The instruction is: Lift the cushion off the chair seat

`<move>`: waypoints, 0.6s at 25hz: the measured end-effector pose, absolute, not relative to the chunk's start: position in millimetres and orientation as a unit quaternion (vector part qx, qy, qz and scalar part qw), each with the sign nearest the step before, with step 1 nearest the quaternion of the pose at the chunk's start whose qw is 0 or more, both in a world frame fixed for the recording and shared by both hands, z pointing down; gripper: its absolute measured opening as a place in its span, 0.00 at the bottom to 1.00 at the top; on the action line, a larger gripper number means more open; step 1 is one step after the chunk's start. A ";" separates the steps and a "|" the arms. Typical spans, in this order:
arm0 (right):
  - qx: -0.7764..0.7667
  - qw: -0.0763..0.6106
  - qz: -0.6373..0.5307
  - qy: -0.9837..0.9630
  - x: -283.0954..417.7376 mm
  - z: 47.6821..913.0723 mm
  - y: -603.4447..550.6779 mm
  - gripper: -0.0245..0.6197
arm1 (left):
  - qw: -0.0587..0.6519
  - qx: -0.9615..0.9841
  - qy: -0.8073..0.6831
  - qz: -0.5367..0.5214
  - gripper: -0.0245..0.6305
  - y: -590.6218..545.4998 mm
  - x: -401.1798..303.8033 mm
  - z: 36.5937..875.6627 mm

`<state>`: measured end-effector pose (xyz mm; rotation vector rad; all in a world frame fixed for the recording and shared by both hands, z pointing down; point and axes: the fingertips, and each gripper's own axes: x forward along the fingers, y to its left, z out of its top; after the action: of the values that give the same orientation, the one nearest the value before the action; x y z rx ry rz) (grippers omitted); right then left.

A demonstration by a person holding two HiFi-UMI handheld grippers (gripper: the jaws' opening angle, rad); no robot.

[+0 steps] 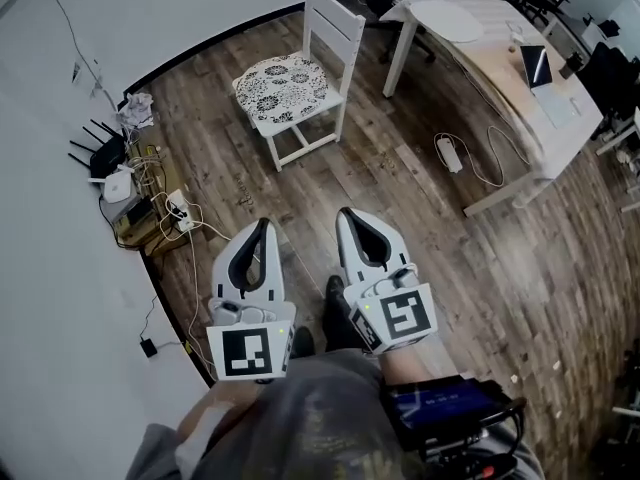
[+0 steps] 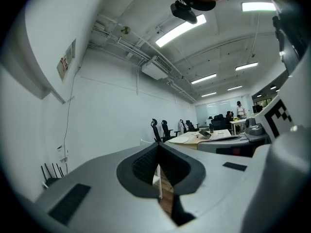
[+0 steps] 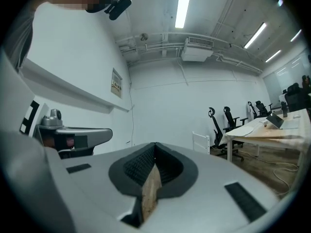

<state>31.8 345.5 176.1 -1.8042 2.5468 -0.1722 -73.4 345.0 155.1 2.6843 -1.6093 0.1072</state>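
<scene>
A white wooden chair (image 1: 335, 30) stands on the wood floor in the upper middle of the head view. A black-and-white floral cushion (image 1: 282, 86) lies flat on its seat. Both grippers are held side by side well short of the chair, pointing toward it. My left gripper (image 1: 265, 224) is shut with nothing between its jaws, and so is my right gripper (image 1: 344, 214). In the right gripper view the chair (image 3: 200, 142) shows small and far off beyond the gripper (image 3: 154, 145). The left gripper view shows the gripper (image 2: 158, 145) with its jaw tips meeting.
A router and tangled cables with power strips (image 1: 125, 188) lie along the left wall. A wooden desk (image 1: 500, 58) with a laptop (image 1: 535, 65) stands at the right, with a power adapter and cord (image 1: 452, 154) on the floor beside it. Office chairs (image 3: 218, 123) stand farther back.
</scene>
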 end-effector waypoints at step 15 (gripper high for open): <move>-0.555 0.054 -0.053 0.828 113.9 148.4 228.7 0.05 | -0.054 0.842 -0.534 0.047 0.05 242.9 5.7 114.3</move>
<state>113.9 228.7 148.4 -1.6868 2.5174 -0.1598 5.7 242.9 114.3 2.7411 -1.7382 0.1543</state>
